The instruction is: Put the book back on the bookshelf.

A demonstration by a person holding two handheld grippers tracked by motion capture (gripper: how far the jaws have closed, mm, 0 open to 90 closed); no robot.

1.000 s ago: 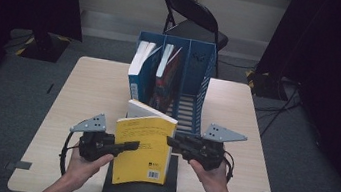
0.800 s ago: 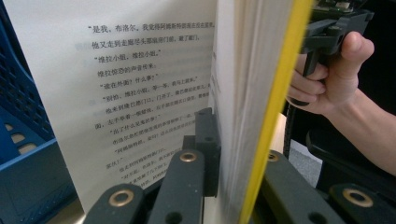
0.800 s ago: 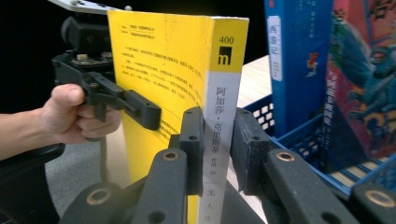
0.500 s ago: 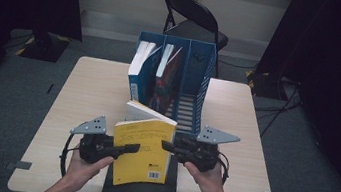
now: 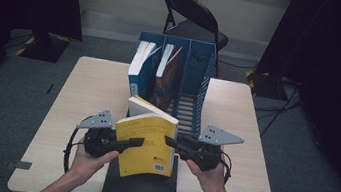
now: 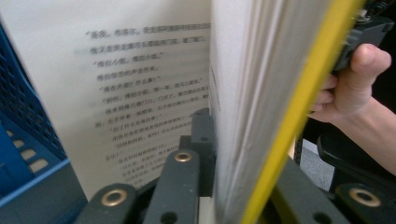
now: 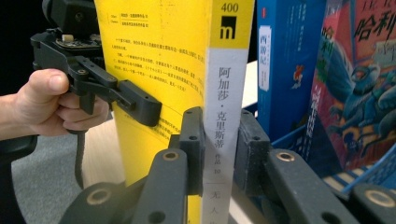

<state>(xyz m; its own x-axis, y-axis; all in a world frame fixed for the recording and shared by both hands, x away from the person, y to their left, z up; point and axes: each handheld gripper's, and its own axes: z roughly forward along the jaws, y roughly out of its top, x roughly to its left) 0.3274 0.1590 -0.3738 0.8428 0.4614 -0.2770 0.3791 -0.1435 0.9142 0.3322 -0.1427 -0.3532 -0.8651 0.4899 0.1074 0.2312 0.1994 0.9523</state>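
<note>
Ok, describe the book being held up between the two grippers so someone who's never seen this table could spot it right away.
Start at the blue file rack in the middle of the wooden table. Just in front of it, the yellow book stands upright over a black slab, pinched by the left gripper and the right gripper. It is yellow with a white spine, and outside the rack.

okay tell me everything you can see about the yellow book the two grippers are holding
The yellow book is a thick paperback with a yellow cover, a barcode on the back, and a white-and-yellow spine printed with Chinese characters. It stands upright, held just in front of the blue file rack and above a black slab on the table. The left gripper clamps its page edge, where a front leaf has splayed open and shows printed text. The right gripper clamps the spine.
</note>
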